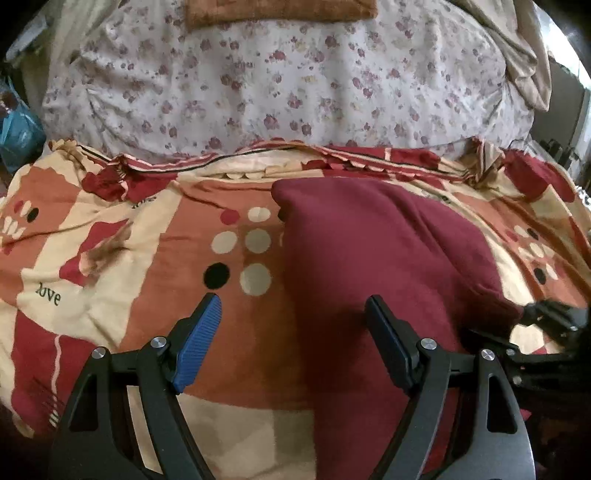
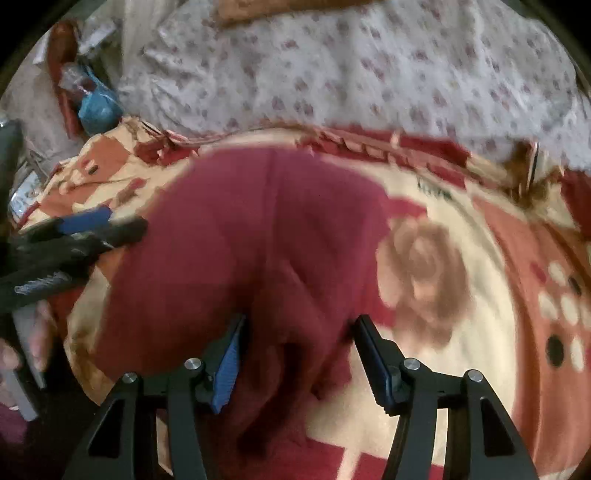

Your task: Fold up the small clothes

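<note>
A maroon garment lies folded on a patterned red, orange and cream bedspread. My left gripper is open, just above the garment's near left edge, with nothing between its fingers. In the right wrist view the same maroon garment fills the middle, blurred. My right gripper is open, its fingers on either side of a raised fold of the garment. The left gripper shows at the left of that view, and the right gripper shows at the right edge of the left wrist view.
A white duvet with small red flowers lies behind the bedspread. An orange-brown cloth sits at the far edge. A beige cloth hangs at the upper right. A blue bag is off the bed to the left.
</note>
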`<action>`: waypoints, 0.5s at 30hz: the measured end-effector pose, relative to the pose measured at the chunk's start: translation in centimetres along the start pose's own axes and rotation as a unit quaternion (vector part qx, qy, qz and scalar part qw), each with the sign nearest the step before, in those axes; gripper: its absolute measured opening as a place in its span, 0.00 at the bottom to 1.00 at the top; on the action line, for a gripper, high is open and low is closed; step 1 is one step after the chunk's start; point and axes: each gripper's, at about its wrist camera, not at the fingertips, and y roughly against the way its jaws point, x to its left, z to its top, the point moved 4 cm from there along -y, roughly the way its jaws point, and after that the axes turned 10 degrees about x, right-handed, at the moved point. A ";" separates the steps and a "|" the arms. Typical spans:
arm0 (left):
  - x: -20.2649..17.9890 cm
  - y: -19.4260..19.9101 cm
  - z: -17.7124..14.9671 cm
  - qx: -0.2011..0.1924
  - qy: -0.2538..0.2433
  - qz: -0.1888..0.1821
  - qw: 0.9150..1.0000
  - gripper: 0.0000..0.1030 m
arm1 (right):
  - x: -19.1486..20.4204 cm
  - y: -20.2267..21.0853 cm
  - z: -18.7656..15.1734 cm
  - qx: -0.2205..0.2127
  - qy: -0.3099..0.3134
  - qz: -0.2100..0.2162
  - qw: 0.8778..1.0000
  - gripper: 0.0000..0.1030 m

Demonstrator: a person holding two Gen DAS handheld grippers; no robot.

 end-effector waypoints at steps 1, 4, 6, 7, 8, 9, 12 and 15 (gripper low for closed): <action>0.0 0.2 -0.2 -0.001 0.004 -0.008 1.000 0.78 | -0.6 0.1 -0.1 -0.004 -0.018 0.016 1.000 0.56; 0.0 0.7 -0.5 -0.008 0.015 -0.013 1.000 0.78 | -0.7 1.8 -0.1 -0.018 -0.026 0.010 0.999 0.56; 0.0 1.2 -0.7 -0.018 0.018 -0.010 1.000 0.78 | -0.1 3.4 0.0 -0.042 -0.018 -0.009 0.999 0.56; 0.1 1.5 -0.7 -0.025 0.020 -0.003 0.999 0.78 | 0.2 4.3 0.1 -0.057 -0.016 -0.017 0.998 0.56; 0.1 1.7 -0.8 -0.028 0.020 0.000 0.999 0.78 | 0.4 5.1 0.1 -0.069 -0.016 -0.023 0.997 0.59; 0.1 1.8 -0.8 -0.030 0.020 0.001 0.999 0.78 | 0.5 5.7 0.3 -0.076 -0.017 -0.026 0.997 0.61; 0.2 2.1 -1.0 -0.033 0.023 0.000 0.999 0.78 | 1.3 7.0 0.4 -0.095 -0.024 -0.028 0.995 0.65; 0.2 2.8 -1.1 -0.043 0.027 0.000 0.999 0.78 | 1.7 7.2 0.4 -0.102 -0.033 -0.029 0.994 0.67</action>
